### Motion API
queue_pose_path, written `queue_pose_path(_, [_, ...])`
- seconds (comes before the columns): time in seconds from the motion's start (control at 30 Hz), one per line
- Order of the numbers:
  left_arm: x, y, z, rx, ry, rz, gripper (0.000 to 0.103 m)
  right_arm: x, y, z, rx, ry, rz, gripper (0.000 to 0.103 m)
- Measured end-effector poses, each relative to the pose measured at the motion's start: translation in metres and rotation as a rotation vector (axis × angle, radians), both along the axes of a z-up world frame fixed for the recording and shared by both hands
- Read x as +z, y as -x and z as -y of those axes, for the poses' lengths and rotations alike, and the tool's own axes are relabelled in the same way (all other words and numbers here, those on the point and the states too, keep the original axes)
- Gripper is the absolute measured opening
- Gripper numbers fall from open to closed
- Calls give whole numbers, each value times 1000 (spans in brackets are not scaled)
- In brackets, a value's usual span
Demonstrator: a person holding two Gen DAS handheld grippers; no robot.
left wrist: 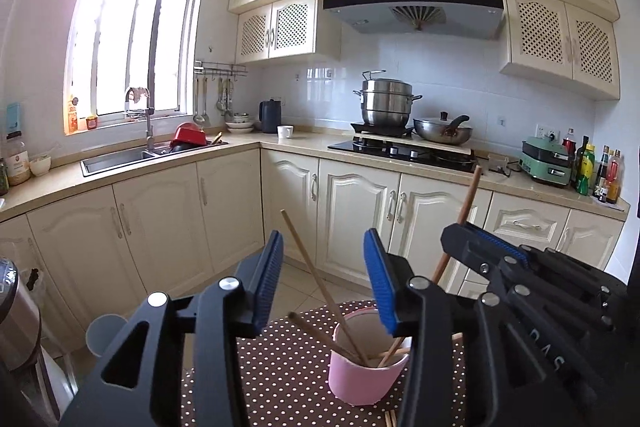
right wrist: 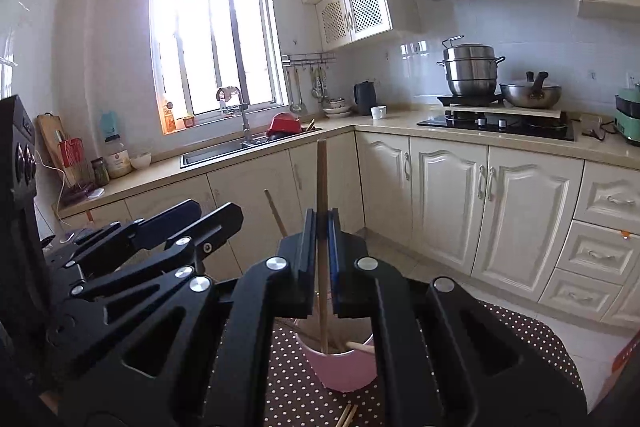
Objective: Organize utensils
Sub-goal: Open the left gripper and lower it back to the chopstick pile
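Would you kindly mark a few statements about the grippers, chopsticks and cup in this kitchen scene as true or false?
1. The right gripper is shut on a chopstick. True.
2. The left gripper clamps a chopstick. False: its jaws stand open, and the chopstick between them leans free in the cup.
3. The pink cup stands on a dotted cloth. True.
4. The cup is empty. False: several chopsticks stand in it.

Both wrist cameras sit close above the pink cup (left wrist: pixel 366 367), facing the kitchen cabinets (right wrist: pixel 480 211).
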State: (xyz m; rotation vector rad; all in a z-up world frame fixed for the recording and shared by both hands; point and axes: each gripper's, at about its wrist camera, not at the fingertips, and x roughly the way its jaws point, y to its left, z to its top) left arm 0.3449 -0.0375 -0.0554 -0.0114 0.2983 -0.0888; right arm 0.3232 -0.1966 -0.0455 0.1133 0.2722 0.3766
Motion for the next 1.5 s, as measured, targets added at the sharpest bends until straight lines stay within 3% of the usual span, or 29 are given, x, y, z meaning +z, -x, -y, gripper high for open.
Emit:
queue_pose_path(0.13, [6,15,-3,21,-21,19,52,6,8,-3,6,10,-3,7])
queue_pose_path(0.2, [10,24,-6,38,-27,30,60,9,11,-4,8,8,-10,7])
queue_pose_path(0.3, [15,36,-10,50,-35,34,62,13,16,-3,1,11,-12,8])
queue_pose_path(0.37, [18,41,-11,55,-40,32,63,15,21,-3,-6,12,-13,16])
queue_pose_path(0.4, [19,45,-12,62,-44,32,63,17,23,-2,-11,11,-10,29])
queue_pose_path(0.47, [23,52,-15,75,-44,31,63,19,27,1,-36,10,-6,42])
queue_pose_path(0.77, [31,89,-12,70,-62,13,64,32,68,18,-38,8,7,47])
queue_pose_path(0.93, [23,104,0,34,-73,-27,65,23,91,36,-58,26,-14,48])
queue_pose_path(1.13, [-13,104,20,-37,-88,-155,66,-14,106,55,-79,57,-93,50])
queue_pose_path(1.37, [-91,83,34,-121,-107,-429,66,-71,101,75,-89,81,-250,51])
queue_pose_path(1.5, [-129,71,37,-120,-125,-524,66,-102,94,81,-86,85,-342,51])
